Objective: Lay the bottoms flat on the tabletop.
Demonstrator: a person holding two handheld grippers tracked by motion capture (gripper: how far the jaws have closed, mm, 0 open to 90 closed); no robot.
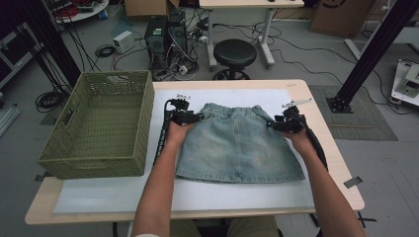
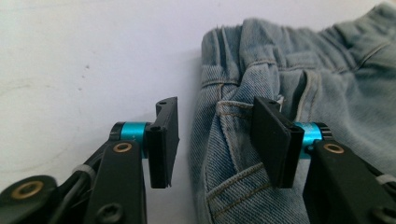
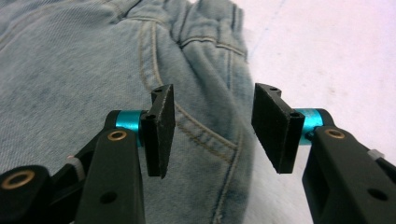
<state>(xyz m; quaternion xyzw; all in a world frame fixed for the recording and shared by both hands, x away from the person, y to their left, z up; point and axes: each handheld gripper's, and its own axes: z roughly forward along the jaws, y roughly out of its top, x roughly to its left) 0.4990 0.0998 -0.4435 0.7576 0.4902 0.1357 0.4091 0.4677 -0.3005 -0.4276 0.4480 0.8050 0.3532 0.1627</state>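
Observation:
A light blue denim skirt (image 1: 237,143) lies flat on the white mat (image 1: 123,197), waistband away from the person. My left gripper (image 1: 200,117) is at the skirt's upper left corner. In the left gripper view its jaws (image 2: 217,140) stand apart astride the skirt's side seam (image 2: 224,154), one over the mat and one over the denim, and neither pad presses the cloth. My right gripper (image 1: 271,124) is at the upper right corner. Its jaws (image 3: 212,130) are apart over the skirt's pocket seam (image 3: 205,135) near the edge, with nothing pinched.
A green woven basket (image 1: 99,123) stands on the table's left side, close to my left gripper. The table's wooden edge (image 1: 326,128) runs just right of my right gripper. A black stool (image 1: 234,52) and cables lie on the floor beyond the table.

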